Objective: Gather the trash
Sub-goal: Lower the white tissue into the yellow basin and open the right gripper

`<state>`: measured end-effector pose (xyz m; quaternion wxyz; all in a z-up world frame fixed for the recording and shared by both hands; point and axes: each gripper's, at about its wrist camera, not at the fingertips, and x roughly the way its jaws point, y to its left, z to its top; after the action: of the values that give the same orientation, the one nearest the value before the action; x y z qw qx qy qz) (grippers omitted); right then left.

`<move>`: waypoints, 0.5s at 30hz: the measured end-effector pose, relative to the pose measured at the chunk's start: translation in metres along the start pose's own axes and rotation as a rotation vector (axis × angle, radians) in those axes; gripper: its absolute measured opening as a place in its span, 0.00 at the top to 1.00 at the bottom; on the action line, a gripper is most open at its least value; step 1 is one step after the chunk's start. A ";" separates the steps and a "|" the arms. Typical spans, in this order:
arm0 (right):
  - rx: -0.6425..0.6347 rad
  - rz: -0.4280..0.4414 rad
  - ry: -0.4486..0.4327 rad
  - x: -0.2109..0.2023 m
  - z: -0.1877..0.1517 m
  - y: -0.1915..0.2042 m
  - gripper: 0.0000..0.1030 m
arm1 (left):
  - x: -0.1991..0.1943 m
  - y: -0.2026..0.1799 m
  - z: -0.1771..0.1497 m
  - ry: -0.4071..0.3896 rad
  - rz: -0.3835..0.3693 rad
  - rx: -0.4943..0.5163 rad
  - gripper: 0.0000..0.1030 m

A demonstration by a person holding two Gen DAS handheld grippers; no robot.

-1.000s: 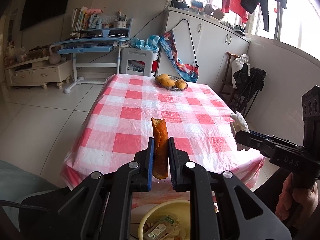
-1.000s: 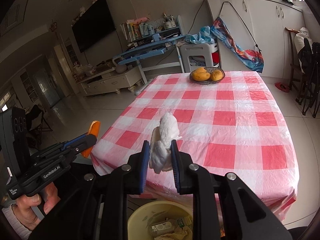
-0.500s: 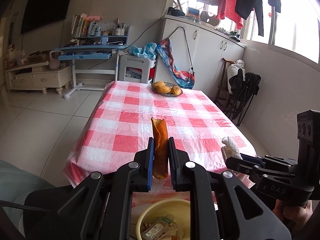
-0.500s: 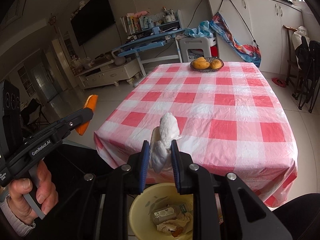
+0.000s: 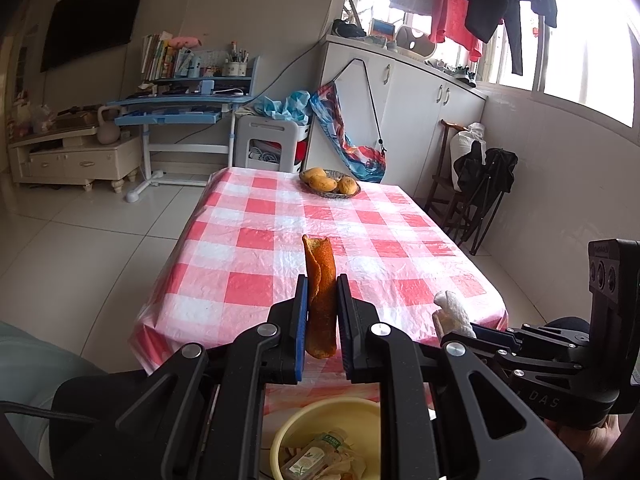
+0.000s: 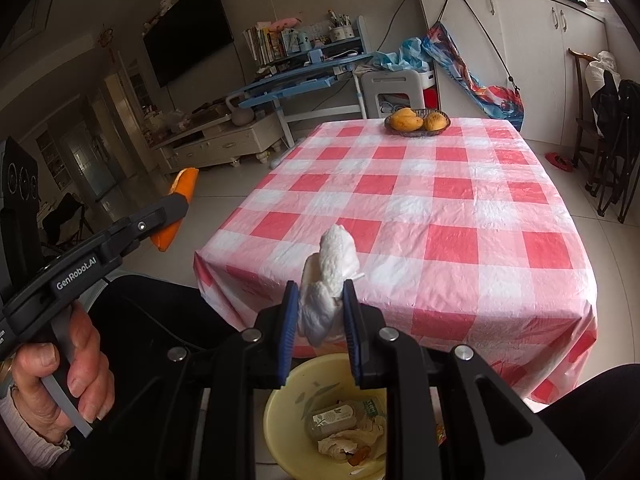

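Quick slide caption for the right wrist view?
Right gripper holds crumpled tissue above yellow trash bin; left gripper holds orange peel.

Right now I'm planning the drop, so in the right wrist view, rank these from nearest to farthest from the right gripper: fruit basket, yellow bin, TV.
1. yellow bin, just below the right gripper, which holds the white tissue.
2. fruit basket, at the table's far end.
3. TV, on the back wall, left.

yellow bin [image 6: 280, 408] rim behind gripper, bottle label unreadable
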<state>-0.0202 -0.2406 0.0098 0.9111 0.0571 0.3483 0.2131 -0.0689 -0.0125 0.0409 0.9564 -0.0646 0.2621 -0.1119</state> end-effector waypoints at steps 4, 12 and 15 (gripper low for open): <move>0.000 0.004 0.007 0.000 -0.002 0.001 0.78 | -0.001 0.000 0.000 0.000 0.000 0.000 0.87; -0.003 0.009 0.012 -0.002 -0.006 0.004 0.77 | -0.006 -0.004 0.001 -0.002 -0.006 0.007 0.87; -0.001 0.010 0.015 -0.002 -0.006 0.004 0.77 | -0.008 -0.004 0.002 -0.004 -0.007 0.007 0.87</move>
<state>-0.0267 -0.2382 0.0069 0.9075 0.0568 0.3545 0.2182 -0.0752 -0.0148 0.0471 0.9567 -0.0624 0.2598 -0.1159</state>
